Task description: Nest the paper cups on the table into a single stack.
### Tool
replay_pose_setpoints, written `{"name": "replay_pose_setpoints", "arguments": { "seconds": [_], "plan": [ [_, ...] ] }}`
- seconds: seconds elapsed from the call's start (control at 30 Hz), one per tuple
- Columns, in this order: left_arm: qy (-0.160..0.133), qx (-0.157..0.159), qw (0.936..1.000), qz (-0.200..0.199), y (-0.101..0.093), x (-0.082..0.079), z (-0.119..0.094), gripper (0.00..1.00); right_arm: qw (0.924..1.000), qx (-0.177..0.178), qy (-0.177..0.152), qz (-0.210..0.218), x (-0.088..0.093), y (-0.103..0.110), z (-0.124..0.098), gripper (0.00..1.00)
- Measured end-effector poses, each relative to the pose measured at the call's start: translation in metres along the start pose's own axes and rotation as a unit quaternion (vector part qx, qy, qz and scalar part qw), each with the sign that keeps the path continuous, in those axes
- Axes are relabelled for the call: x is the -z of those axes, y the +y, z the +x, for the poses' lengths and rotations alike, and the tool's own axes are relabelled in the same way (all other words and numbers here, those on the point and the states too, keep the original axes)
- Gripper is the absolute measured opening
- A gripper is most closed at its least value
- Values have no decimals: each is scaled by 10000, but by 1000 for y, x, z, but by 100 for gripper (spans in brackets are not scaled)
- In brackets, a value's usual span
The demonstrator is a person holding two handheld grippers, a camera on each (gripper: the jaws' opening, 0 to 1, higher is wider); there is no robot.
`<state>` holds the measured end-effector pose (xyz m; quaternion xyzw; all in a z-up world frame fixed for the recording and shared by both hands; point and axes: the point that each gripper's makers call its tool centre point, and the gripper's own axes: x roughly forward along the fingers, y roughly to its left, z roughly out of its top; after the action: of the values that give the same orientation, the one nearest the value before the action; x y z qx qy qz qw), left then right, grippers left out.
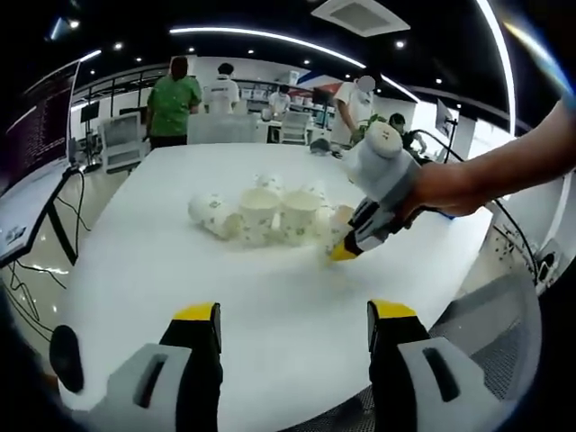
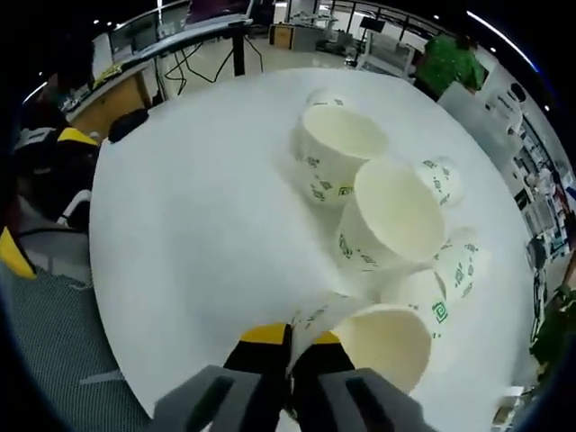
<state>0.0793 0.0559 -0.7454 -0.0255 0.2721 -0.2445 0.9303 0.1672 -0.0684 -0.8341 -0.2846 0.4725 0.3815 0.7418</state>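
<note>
At six o'clock in the right gripper view, right gripper (image 2: 290, 353) jaws pinch one paper cup's (image 2: 378, 346) rim (crushing risk); left gripper (image 1: 294, 322) jaws stand apart above the tabletop (image 1: 270, 297).

In your left gripper view, the right hand-held gripper (image 1: 343, 249) hides the paper cup (image 1: 339, 222) it nips. The far paper cups (image 1: 269, 181) are too blurred to count. The table (image 2: 189, 225) runs off your right gripper view's bottom.
</note>
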Motion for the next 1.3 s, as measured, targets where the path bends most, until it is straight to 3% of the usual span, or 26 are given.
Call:
{"name": "replay_pose_setpoints", "arguments": {
  "seconds": [0.53, 1.3],
  "plan": [
    [44, -18, 10000, 69, 0, 3, 1, 65, 9984, 93, -200, -527, -13, 3, -33, 0],
    [94, 25, 9999, 88, -3, 3, 0, 65, 9953, 272, -386, -841, -37, -20, -68, 0]
  ]
}}
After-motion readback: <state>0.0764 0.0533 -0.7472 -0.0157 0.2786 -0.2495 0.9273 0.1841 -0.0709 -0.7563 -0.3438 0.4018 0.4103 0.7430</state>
